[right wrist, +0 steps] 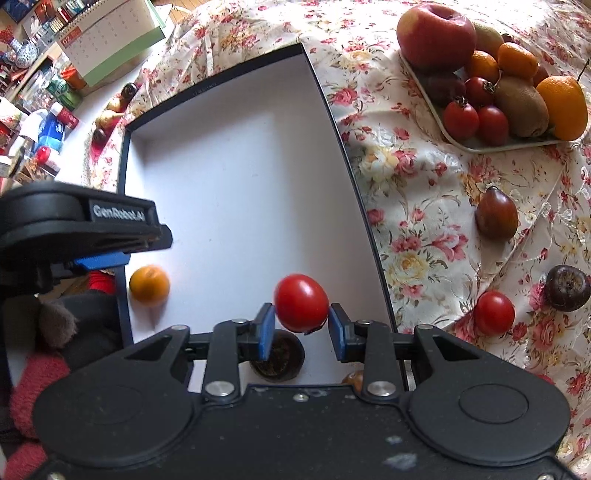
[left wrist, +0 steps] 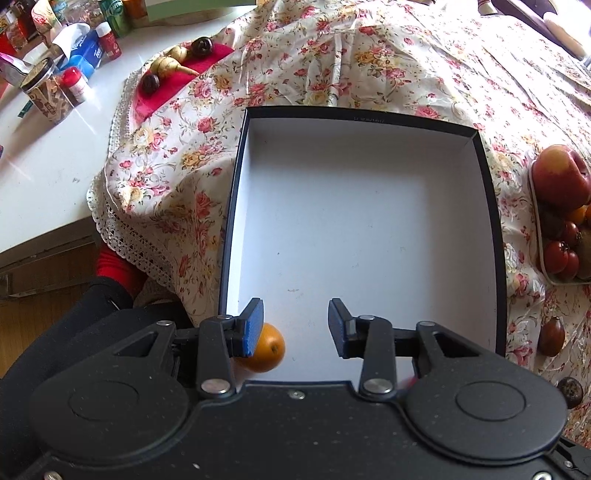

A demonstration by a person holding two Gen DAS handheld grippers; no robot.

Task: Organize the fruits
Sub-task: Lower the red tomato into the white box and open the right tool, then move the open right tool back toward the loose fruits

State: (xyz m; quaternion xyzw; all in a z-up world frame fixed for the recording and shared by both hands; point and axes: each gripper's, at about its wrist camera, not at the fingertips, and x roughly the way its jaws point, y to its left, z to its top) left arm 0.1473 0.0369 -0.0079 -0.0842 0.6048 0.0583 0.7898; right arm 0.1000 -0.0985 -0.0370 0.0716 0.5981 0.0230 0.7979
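A navy box with a white inside lies on the floral cloth; it also shows in the right wrist view. My left gripper is open and empty over the box's near left corner, with a small orange lying just beside its left finger; the orange also shows in the right wrist view. My right gripper is shut on a red tomato above the box's near right part. A dark round fruit lies in the box under it.
A white tray of fruit holds an apple, kiwis, oranges and tomatoes right of the box. Loose on the cloth: a brown pointed fruit, a tomato, a dark fruit. Fruits on a red napkin and bottles stand far left.
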